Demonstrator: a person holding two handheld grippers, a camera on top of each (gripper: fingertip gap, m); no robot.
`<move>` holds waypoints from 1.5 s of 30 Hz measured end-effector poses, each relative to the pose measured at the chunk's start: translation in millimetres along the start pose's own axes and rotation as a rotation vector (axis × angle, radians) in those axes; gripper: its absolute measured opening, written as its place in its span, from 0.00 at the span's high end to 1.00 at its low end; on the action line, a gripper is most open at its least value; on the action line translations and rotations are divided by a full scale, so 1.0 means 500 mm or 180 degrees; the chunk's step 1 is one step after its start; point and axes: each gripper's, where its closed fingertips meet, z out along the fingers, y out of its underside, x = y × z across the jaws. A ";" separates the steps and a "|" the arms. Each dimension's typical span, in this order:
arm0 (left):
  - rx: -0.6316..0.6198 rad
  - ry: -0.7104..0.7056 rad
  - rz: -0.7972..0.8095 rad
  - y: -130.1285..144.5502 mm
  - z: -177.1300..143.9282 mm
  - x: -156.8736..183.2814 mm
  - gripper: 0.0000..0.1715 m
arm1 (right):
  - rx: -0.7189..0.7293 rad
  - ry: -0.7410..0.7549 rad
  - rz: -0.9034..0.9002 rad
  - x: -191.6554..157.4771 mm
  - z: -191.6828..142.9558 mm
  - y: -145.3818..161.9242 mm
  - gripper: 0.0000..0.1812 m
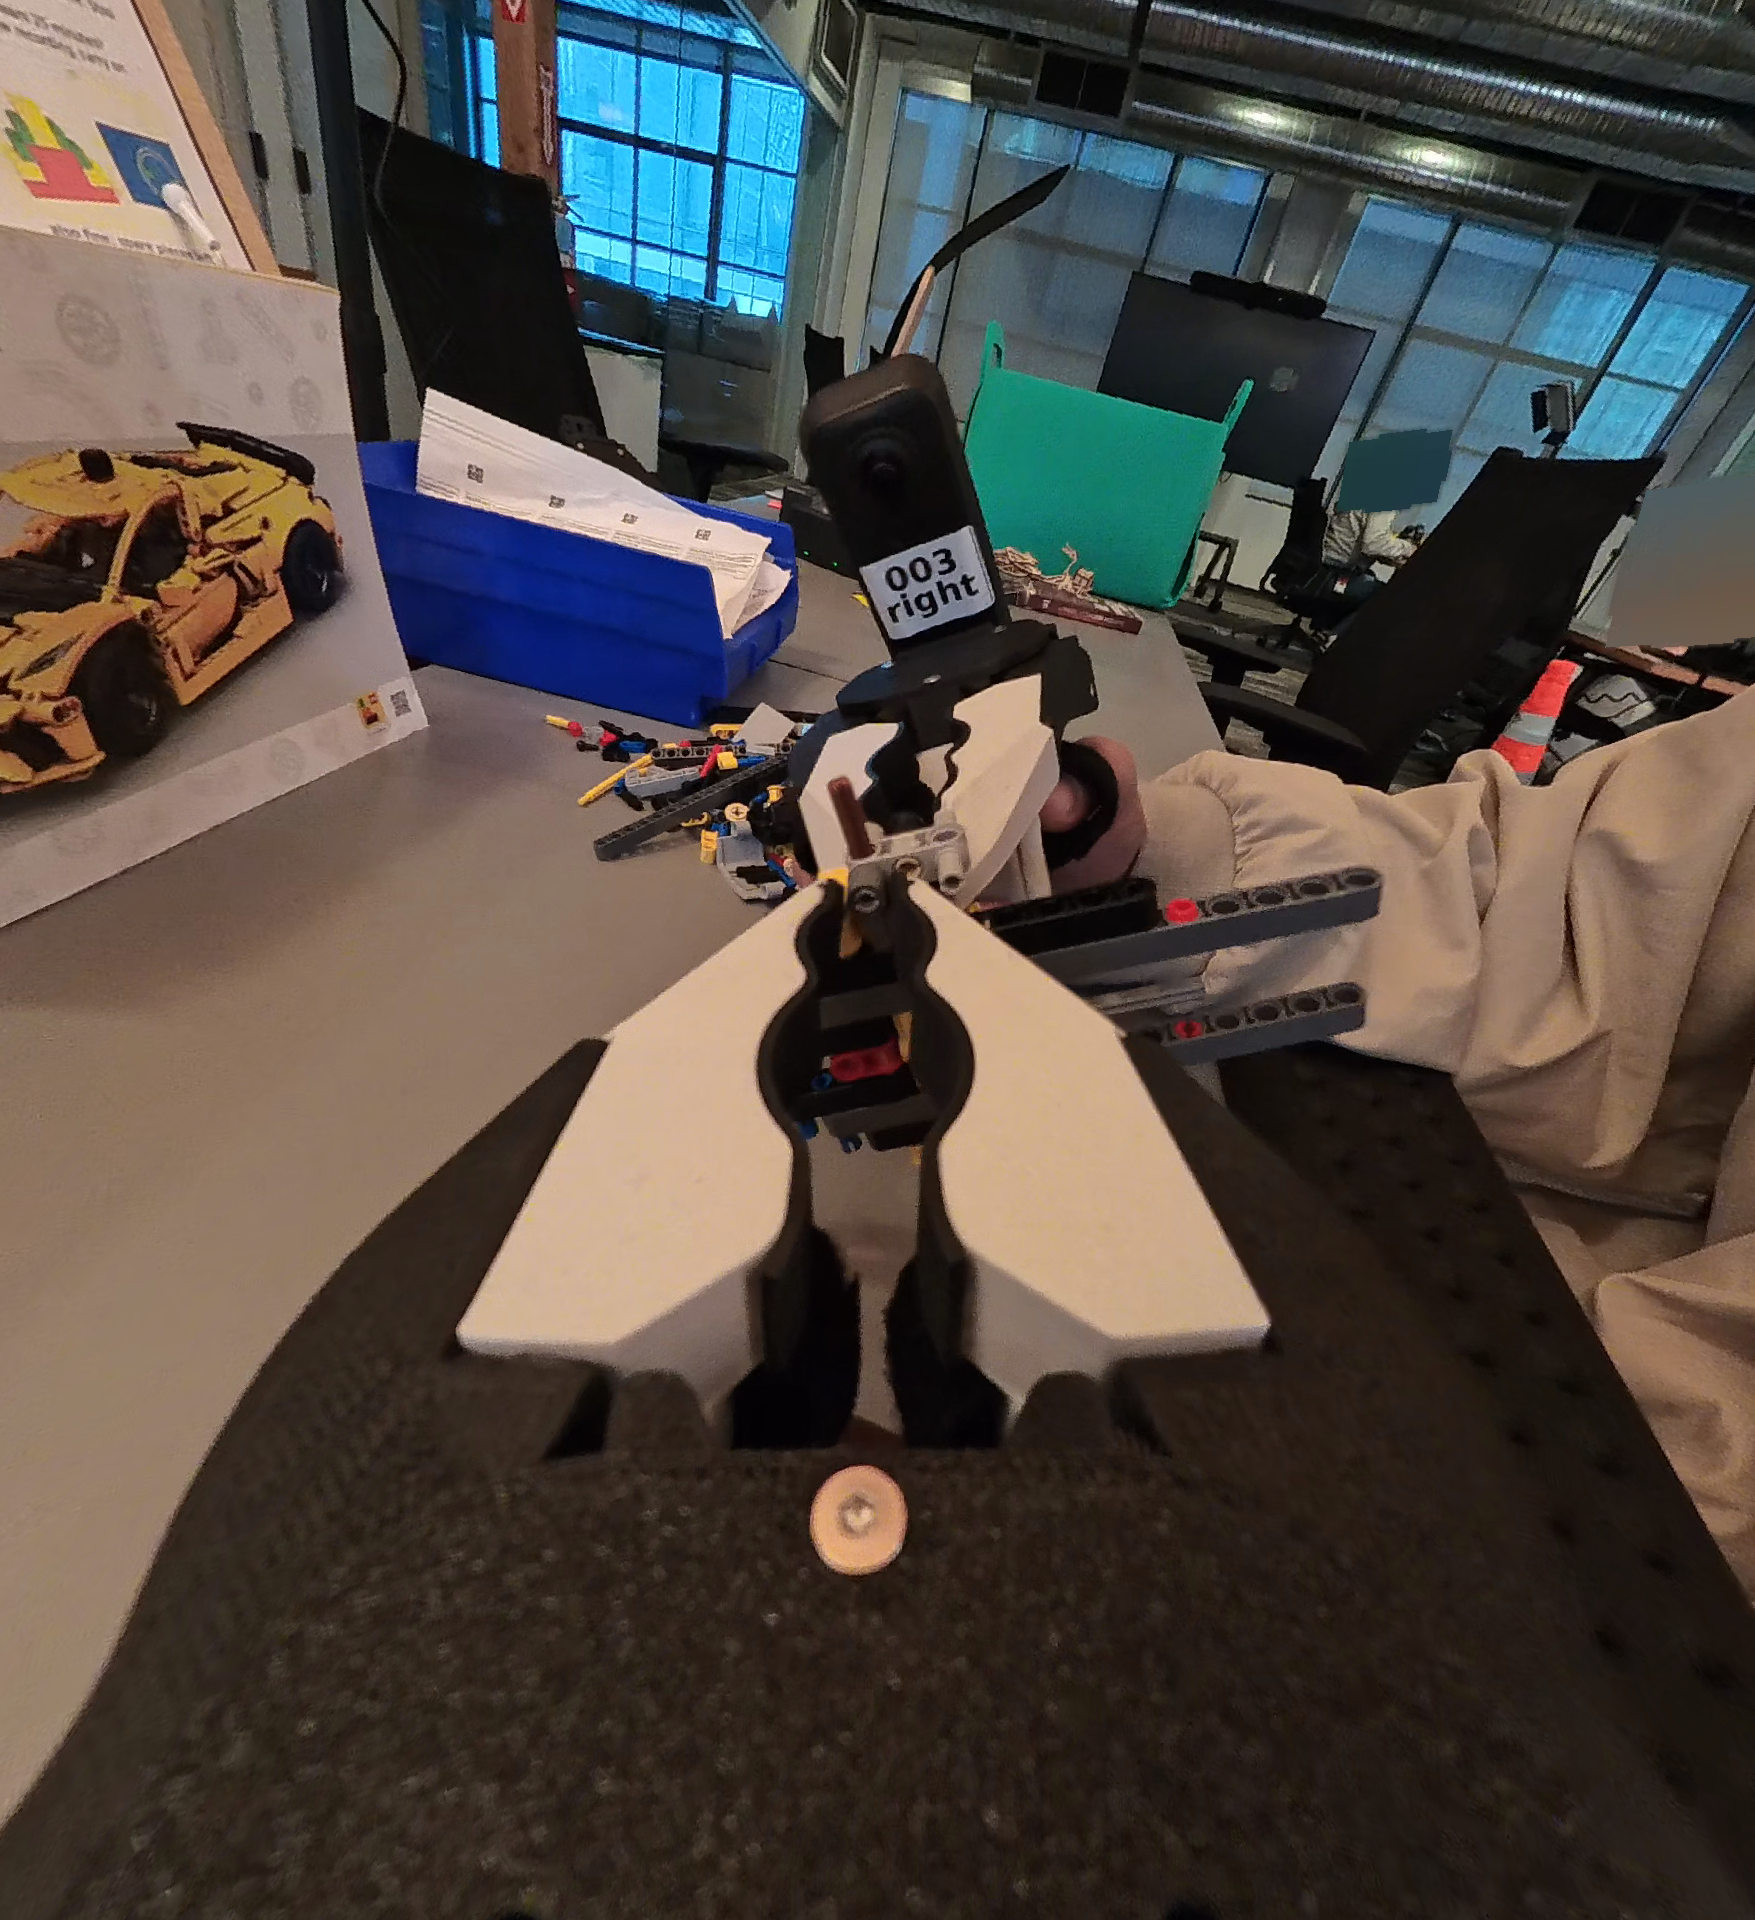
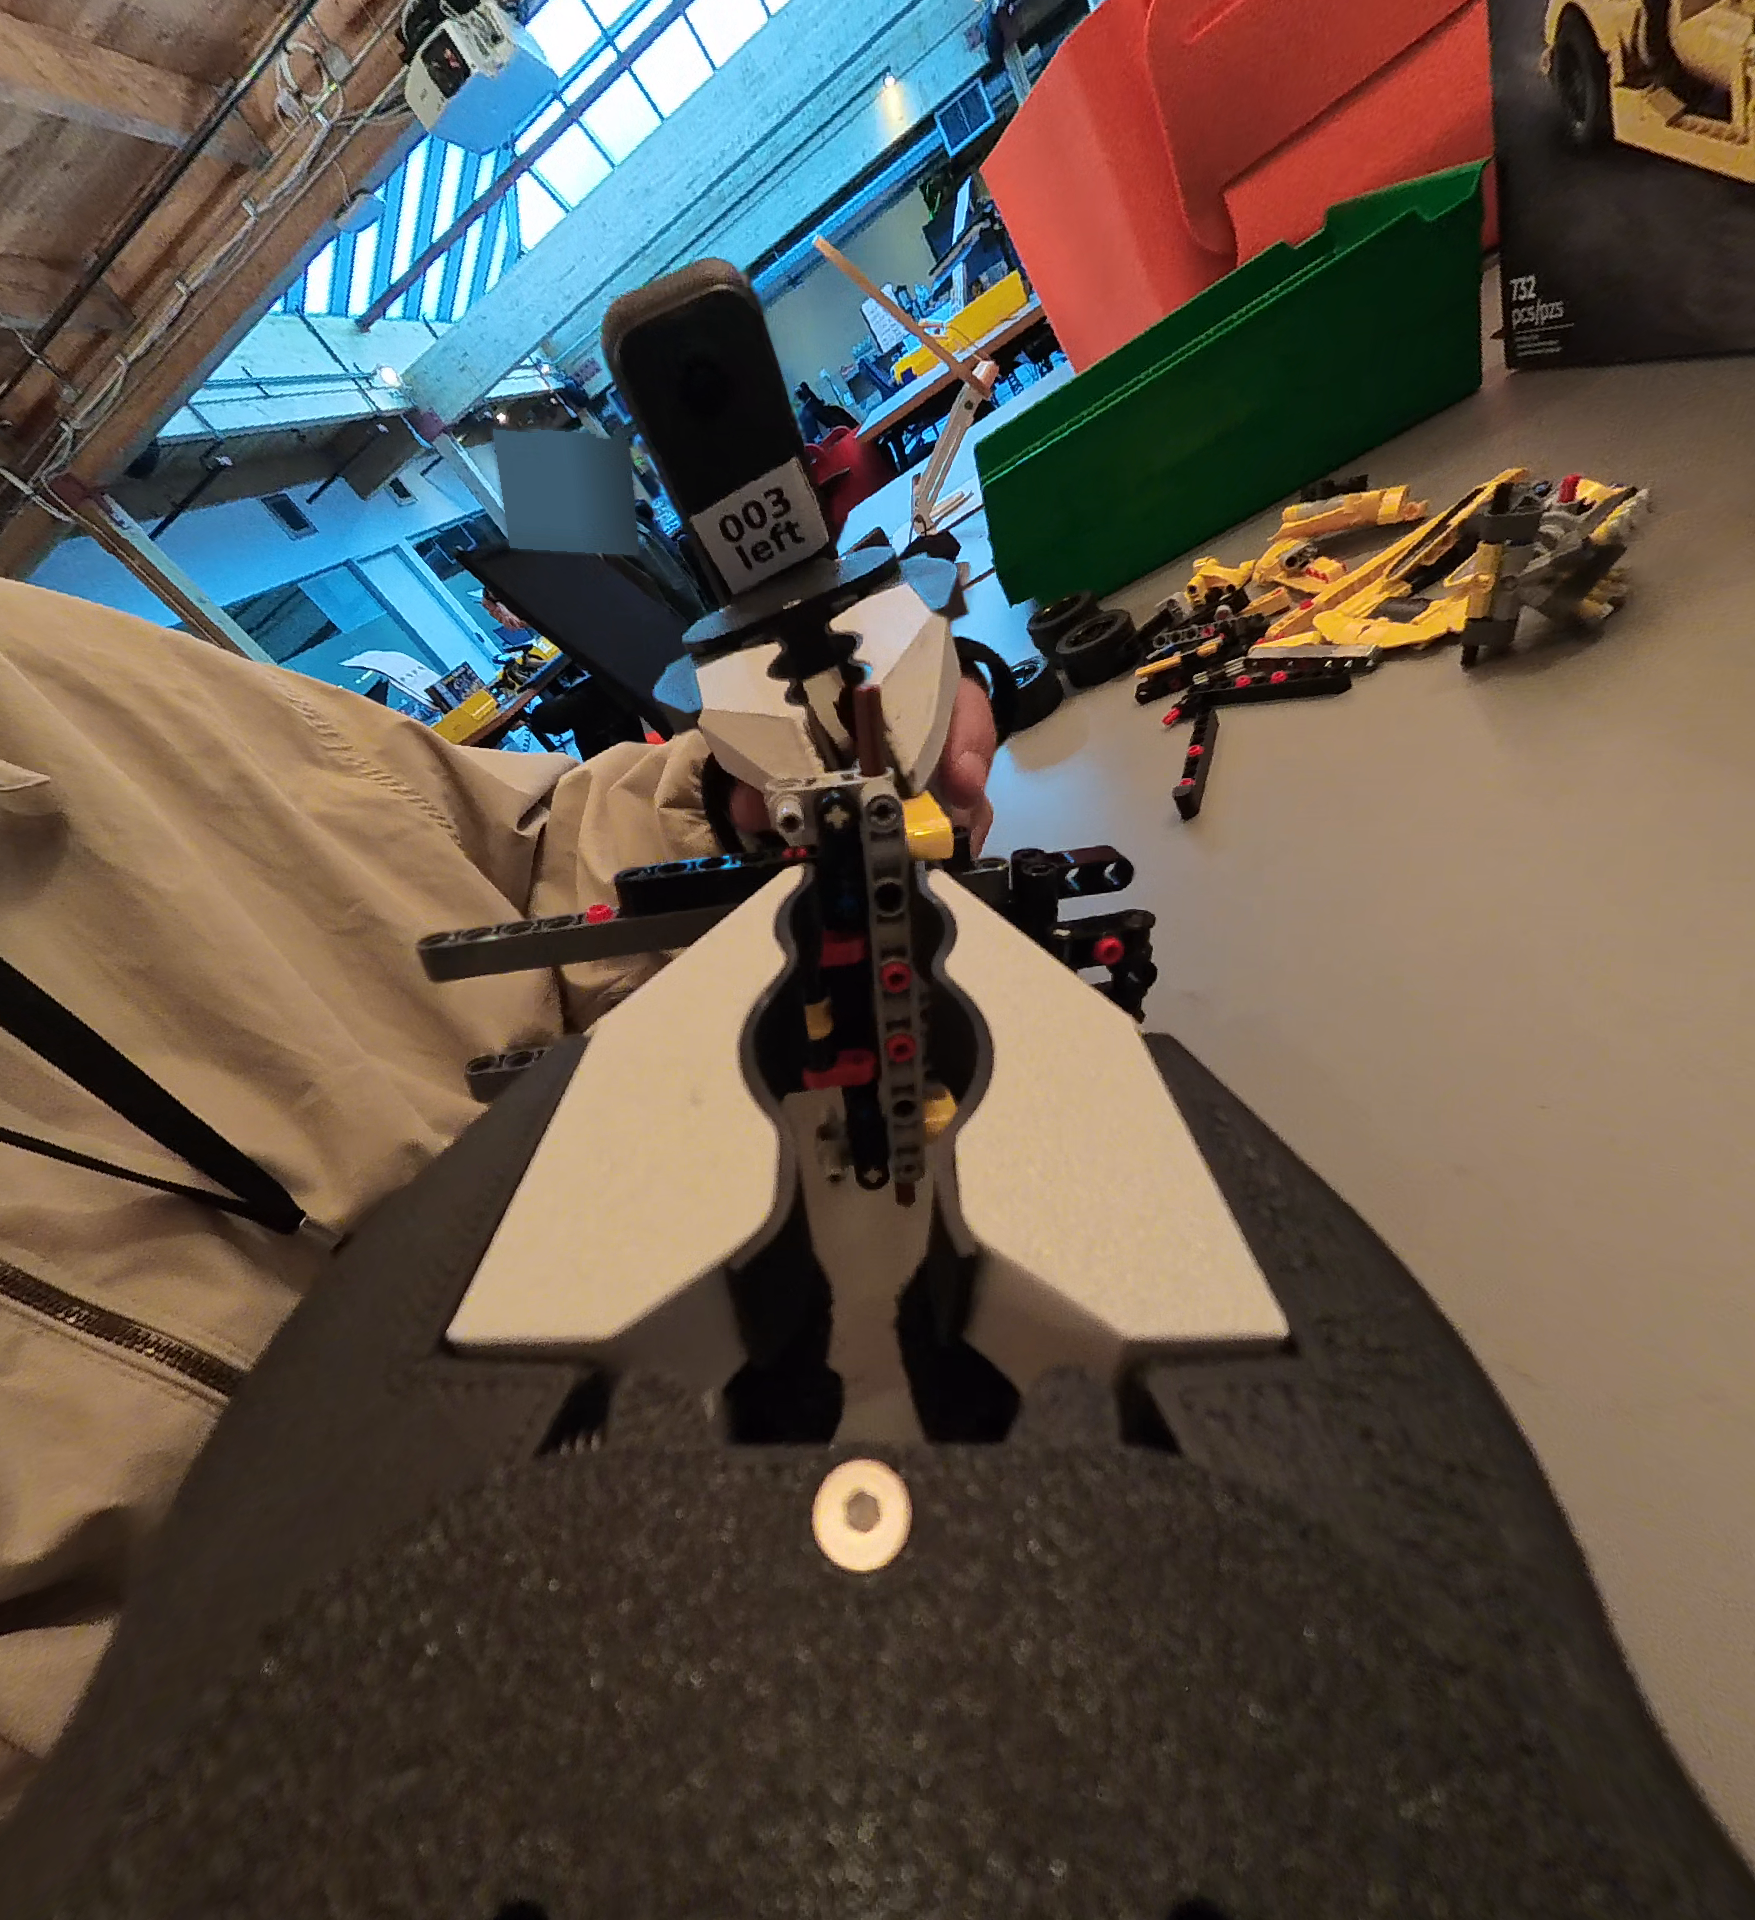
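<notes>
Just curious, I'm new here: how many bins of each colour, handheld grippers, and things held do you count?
Blue bin: 1
Green bin: 1
Grippers: 2, left gripper and right gripper
Brick model, held by both: 1
Total: 5

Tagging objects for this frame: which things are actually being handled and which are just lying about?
In hand:
left gripper and right gripper, both shut on the beam assembly
brown axle sticking up from it

Lying about:
loose small parts
blue bin of papers
green bin
yellow car pieces
black tyres
set box
</notes>
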 end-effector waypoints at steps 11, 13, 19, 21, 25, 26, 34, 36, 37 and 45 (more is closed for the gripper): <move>0.0001 0.0010 0.0442 -0.006 -0.009 0.012 0.96 | 0.0131 0.0081 -0.0642 -0.022 -0.009 -0.018 0.86; -0.0064 0.0040 0.0408 0.004 -0.005 0.012 0.96 | 0.0254 0.0081 -0.0753 -0.029 -0.013 -0.032 0.84; -0.0090 0.0142 0.0362 0.016 0.006 0.023 0.96 | 0.0006 0.0153 -0.0800 -0.021 0.007 -0.003 0.83; -0.0107 0.0137 0.0371 0.020 0.008 0.024 0.96 | -0.0058 0.0129 -0.0779 -0.021 0.008 0.003 0.87; -0.0052 0.0228 0.0277 0.016 0.007 0.030 0.96 | -0.0161 -0.0009 -0.0666 -0.029 0.005 0.001 0.87; -0.0076 0.0233 0.0283 0.019 0.008 0.031 0.96 | -0.0179 -0.0041 -0.0632 -0.029 0.004 0.004 0.87; -0.0222 0.0255 0.0360 0.036 0.008 0.033 0.96 | -0.0297 -0.0114 -0.0532 -0.023 -0.015 0.019 0.87; -0.0268 0.0245 0.0381 0.042 0.010 0.032 0.96 | -0.0294 -0.0180 -0.0437 -0.020 -0.017 0.022 0.88; -0.0311 0.0219 0.0411 0.048 0.010 0.029 0.96 | -0.0317 -0.0169 -0.0396 -0.015 -0.016 0.026 0.88; -0.0532 -0.0080 0.0616 0.077 0.017 -0.002 0.96 | -0.0364 0.0224 -0.0354 0.030 -0.011 0.030 0.88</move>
